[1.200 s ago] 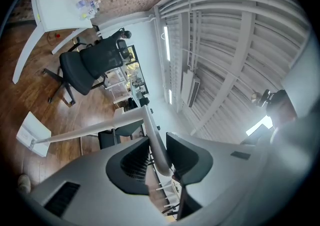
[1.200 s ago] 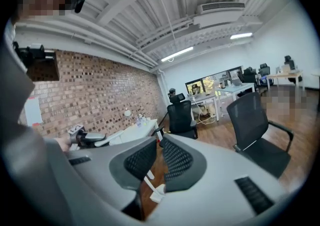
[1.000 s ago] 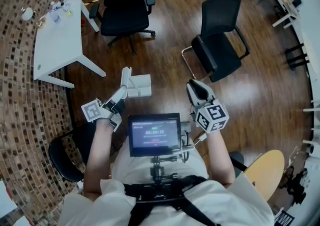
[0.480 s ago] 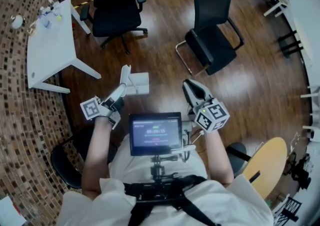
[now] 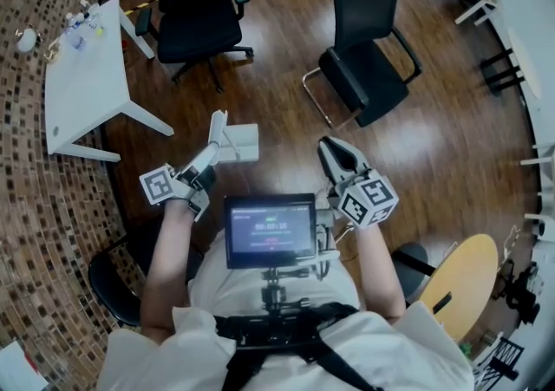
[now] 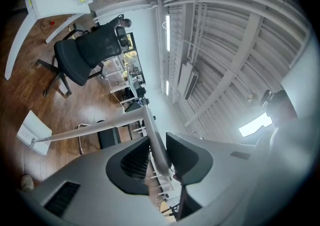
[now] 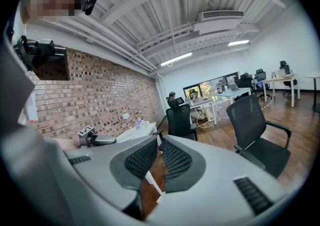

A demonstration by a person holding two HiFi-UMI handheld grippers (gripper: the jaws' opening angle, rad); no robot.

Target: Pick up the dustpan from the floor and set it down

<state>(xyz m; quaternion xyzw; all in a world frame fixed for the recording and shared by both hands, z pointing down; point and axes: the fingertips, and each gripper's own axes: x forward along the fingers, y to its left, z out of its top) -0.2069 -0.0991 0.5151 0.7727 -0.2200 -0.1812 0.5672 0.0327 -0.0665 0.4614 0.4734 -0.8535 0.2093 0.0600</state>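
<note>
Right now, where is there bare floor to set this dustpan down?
Bare wood floor lies between the dustpan and the metal-legged chair; more lies right of the right gripper, toward the round wooden top. Crowded near the white table and the wheeled chair.

White long-handled dustpan [image 5: 239, 143] in left gripper [image 5: 211, 157]

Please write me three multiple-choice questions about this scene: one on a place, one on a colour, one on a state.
1. In the head view, the white table stands at the:
A. upper right
B. upper left
C. bottom centre

2. The dustpan is:
A. white
B. red
C. black

3. The left tongs are:
A. open and empty
B. shut on a chair leg
C. shut on the dustpan's handle

Answers:
1 B, the table fills the picture's upper left.
2 A, both pan and handle look white.
3 C, the handle is clamped between them.
</note>
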